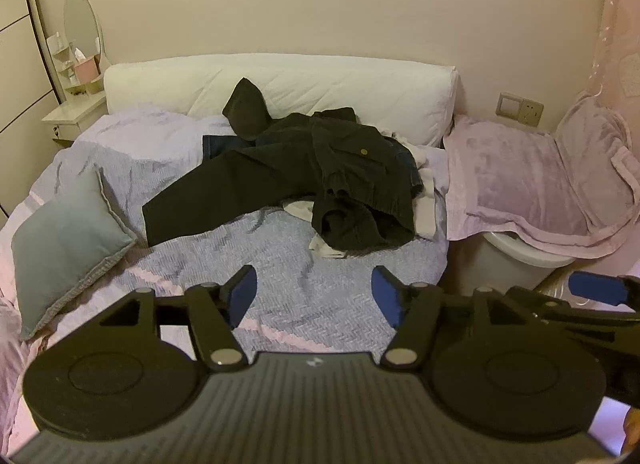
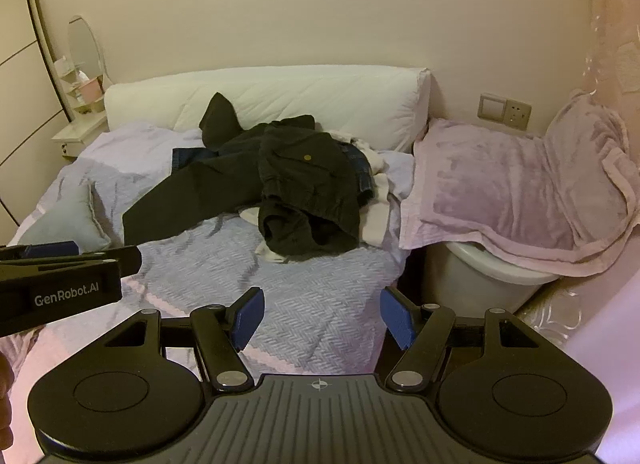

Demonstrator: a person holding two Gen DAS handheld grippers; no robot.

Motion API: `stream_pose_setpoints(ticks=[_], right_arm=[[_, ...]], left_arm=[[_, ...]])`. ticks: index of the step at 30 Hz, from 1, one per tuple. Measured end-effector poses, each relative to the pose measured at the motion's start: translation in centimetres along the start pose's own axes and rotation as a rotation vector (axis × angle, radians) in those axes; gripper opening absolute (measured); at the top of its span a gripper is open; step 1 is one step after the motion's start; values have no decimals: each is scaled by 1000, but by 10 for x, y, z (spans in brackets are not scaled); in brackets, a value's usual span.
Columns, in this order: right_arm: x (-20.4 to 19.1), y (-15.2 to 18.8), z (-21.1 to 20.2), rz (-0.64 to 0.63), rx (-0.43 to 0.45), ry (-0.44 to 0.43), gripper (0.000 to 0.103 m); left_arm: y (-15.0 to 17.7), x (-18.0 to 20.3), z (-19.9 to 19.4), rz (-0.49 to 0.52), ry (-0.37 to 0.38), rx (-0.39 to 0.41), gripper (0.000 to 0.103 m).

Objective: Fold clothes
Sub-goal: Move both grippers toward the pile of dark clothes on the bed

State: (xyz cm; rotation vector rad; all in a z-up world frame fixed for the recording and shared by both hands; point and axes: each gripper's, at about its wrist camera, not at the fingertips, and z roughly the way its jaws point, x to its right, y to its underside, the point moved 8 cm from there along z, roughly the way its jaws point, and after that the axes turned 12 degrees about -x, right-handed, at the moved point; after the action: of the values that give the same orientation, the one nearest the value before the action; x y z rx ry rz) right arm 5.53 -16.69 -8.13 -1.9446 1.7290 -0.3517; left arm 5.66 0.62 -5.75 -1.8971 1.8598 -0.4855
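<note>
Both grippers held above the foot of the bed (image 1: 280, 304), side by side, facing the headboard cushion (image 1: 320, 87). Left gripper (image 1: 314, 296): blue pads wide apart, nothing between them. Right gripper (image 2: 320, 318): same, jaws spread wide and empty, only the lilac herringbone cover showing through the gap. Pile of clothes (image 1: 312, 167) sits mid-bed toward the headboard, well apart from both tools: dark olive garment (image 2: 304, 183) on top with a brass snap, one long panel stretched out to the left, a piece standing up against the cushion; denim (image 2: 188, 157) and white fabric (image 2: 376, 199) peeking out beneath. Grey pillow (image 1: 68, 244) at the bed's left edge is seen whole from the left wrist; from the right wrist it is partly hidden behind the left gripper's body, whose side carries the lettering "GenRobot.AI". The left view in turn catches one blue pad of the right gripper at its right edge. Pink blanket (image 2: 512, 191) draped over a white tub (image 2: 480, 272) right of the bed, in both views. Oval mirror (image 1: 82, 23) on the nightstand, far left.
</note>
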Motion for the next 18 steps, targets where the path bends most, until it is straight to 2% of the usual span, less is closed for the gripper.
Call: stream_pose_setpoints(ticks=[6, 18], right_arm=[[-5, -7, 1, -5, -1, -8, 68], [-15, -2, 10, -28, 1, 3, 68]], left_arm=[[-1, -3, 4, 0, 6, 0, 60], [30, -34, 19, -47, 15, -24, 60]])
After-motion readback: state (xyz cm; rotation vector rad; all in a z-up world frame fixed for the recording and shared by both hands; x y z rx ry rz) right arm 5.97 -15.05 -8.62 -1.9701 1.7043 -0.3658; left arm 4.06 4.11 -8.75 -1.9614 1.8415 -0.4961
